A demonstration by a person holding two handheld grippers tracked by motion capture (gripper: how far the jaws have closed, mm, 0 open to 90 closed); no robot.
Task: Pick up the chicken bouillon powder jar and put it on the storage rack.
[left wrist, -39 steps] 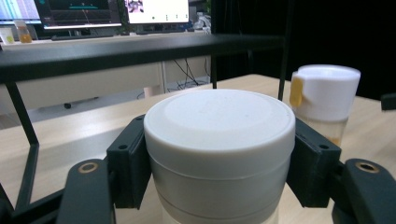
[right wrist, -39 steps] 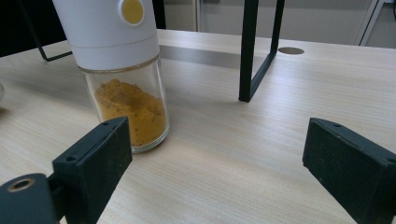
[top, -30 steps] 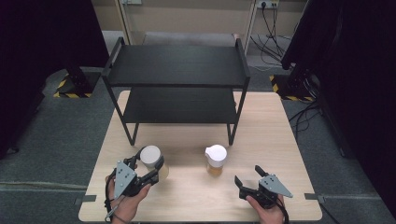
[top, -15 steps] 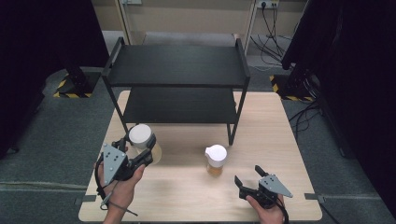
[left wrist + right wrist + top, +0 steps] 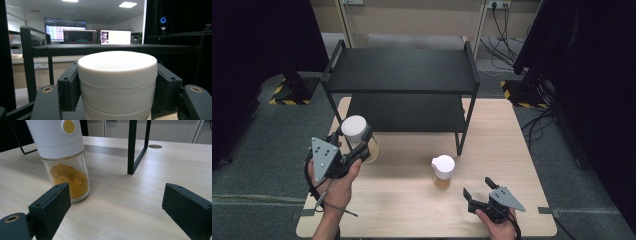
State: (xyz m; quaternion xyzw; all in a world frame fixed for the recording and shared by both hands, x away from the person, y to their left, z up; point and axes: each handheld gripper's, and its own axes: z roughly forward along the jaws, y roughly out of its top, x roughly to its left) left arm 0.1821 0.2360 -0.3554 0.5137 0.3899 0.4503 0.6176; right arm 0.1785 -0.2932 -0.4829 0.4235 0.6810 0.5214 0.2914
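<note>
While the left tongs [image 5: 354, 145] clamp a white-capped jar [image 5: 356, 131] by its cap, one pad on each side as the left gripper view shows, the jar hangs clear of the worktop [image 5: 412, 210] at about nine o'clock, just in front of the black two-tier shelf rack [image 5: 402, 70] near its left front leg. Its long axis runs close to vertical, cap uppermost and glass body below. The right tongs [image 5: 478, 190] sit low over the worktop at about five o'clock, spread wide and empty. A second spice jar [image 5: 65, 157], with a white cap and yellow powder inside, stands upright near the centre, at roughly eleven o'clock from the right tongs and apart from them.
</note>
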